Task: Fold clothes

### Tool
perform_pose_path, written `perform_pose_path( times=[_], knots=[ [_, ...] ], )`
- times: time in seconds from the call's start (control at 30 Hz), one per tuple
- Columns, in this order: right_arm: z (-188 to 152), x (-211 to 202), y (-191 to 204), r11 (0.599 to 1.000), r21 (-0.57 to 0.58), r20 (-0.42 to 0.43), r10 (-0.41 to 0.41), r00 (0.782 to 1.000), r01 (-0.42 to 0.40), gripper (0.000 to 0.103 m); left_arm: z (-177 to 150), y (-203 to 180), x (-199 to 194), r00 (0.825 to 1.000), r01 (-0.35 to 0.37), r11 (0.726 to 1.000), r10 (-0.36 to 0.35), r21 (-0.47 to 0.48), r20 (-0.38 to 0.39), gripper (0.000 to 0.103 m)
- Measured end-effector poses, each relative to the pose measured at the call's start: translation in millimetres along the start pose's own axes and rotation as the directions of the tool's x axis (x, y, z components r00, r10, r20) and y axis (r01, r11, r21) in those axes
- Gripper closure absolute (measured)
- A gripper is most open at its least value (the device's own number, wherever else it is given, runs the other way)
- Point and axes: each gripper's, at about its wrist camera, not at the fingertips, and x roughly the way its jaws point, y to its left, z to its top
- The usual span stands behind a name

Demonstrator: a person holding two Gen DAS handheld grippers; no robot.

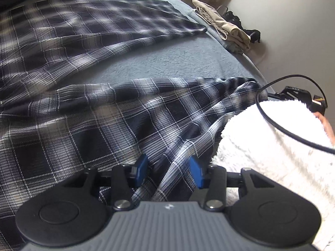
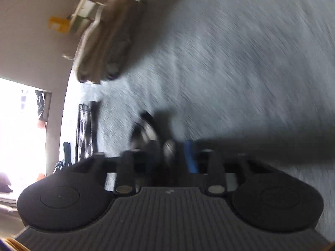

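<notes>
Plaid shirt (image 1: 88,125) folds bunch between your left claw (image 1: 168,172) pads, jaws apart, not pinching; it lies spread on the bed (image 1: 167,60) for folding. Your right claw (image 2: 170,156) is blurred, some plaid between its jaws; grip unclear.

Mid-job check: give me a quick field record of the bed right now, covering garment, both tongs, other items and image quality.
surface: grey bed cover
garment: plaid shirt, spread out and rumpled, not yet folded
left tongs: jaws apart over a ridge of plaid fabric, pads not pressing it
right tongs: heavily blurred; plaid fabric sits between the fingers, grip unclear
finished pile: beige folded clothes at the bed edge
also in view: white fleece sleeve, black cable
image quality: left view sharp, right view motion-smeared
</notes>
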Motion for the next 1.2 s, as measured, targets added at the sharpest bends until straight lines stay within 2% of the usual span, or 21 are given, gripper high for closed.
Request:
perform_pose_path(
  times=[0.13,0.2,0.23,0.33,0.47,0.57,0.67,0.73,0.9,0.93,0.97,1.03,1.13,1.2],
  knots=[
    [-16,7,-2,0.999,-0.009,-0.047,0.041,0.998,-0.041,0.06,-2,-1,-1,1.0,-0.008,1.0,0.008,-0.001,-0.002,0.058],
    [-21,14,9,0.997,-0.039,-0.062,0.061,0.996,-0.064,0.081,-2,-1,-3,1.0,-0.012,1.0,0.012,-0.004,-0.001,0.059],
    [-23,17,16,0.995,-0.054,-0.068,0.078,0.995,-0.082,0.098,-3,0,-3,1.0,-0.014,1.0,0.014,-0.005,0.0,0.059],
    [-31,13,54,0.97,-0.15,-0.051,0.184,0.982,-0.19,0.099,-2,2,-4,1.0,-0.014,1.0,0.013,-0.015,-0.001,0.059],
    [-37,4,95,0.909,-0.233,-0.041,0.347,0.937,-0.347,0.099,-1,3,-2,1.0,-0.008,1.0,0.007,-0.021,-0.005,0.059],
    [-38,3,109,0.88,-0.242,-0.037,0.413,0.91,-0.409,0.099,-1,6,-1,1.0,0.002,1.0,-0.003,-0.029,-0.006,0.059],
    [-37,5,113,0.872,-0.238,-0.026,0.435,0.9,-0.429,0.099,0,9,-1,1.0,0.013,0.999,-0.013,-0.037,-0.005,0.059],
    [-36,6,108,0.883,-0.232,-0.006,0.418,0.908,-0.408,0.098,0,10,0,1.0,0.018,0.999,-0.018,-0.042,-0.005,0.059],
    [-33,20,94,0.936,-0.256,-0.043,0.238,0.97,-0.241,0.093,1,12,0,1.0,0.027,0.998,-0.027,-0.052,-0.005,0.059],
    [-33,26,94,0.943,-0.265,-0.057,0.195,0.979,-0.203,0.088,1,12,0,1.0,0.028,0.998,-0.028,-0.054,-0.004,0.059],
    [-32,32,93,0.952,-0.26,-0.059,0.152,0.987,-0.162,0.07,1,12,0,1.0,0.029,0.998,-0.029,-0.056,-0.004,0.059],
    [-31,44,88,0.964,-0.242,-0.061,0.096,0.994,-0.108,0.046,0,13,0,0.999,0.031,0.998,-0.032,-0.062,-0.003,0.059],
    [-29,62,78,0.977,-0.204,-0.071,0.041,0.997,-0.055,0.044,0,14,-1,0.999,0.033,0.997,-0.033,-0.071,-0.002,0.059],
    [-33,74,72,0.981,-0.179,-0.136,0.05,0.989,-0.075,0.05,0,14,-1,0.999,0.033,0.997,-0.034,-0.072,-0.003,0.059]
  ],
)
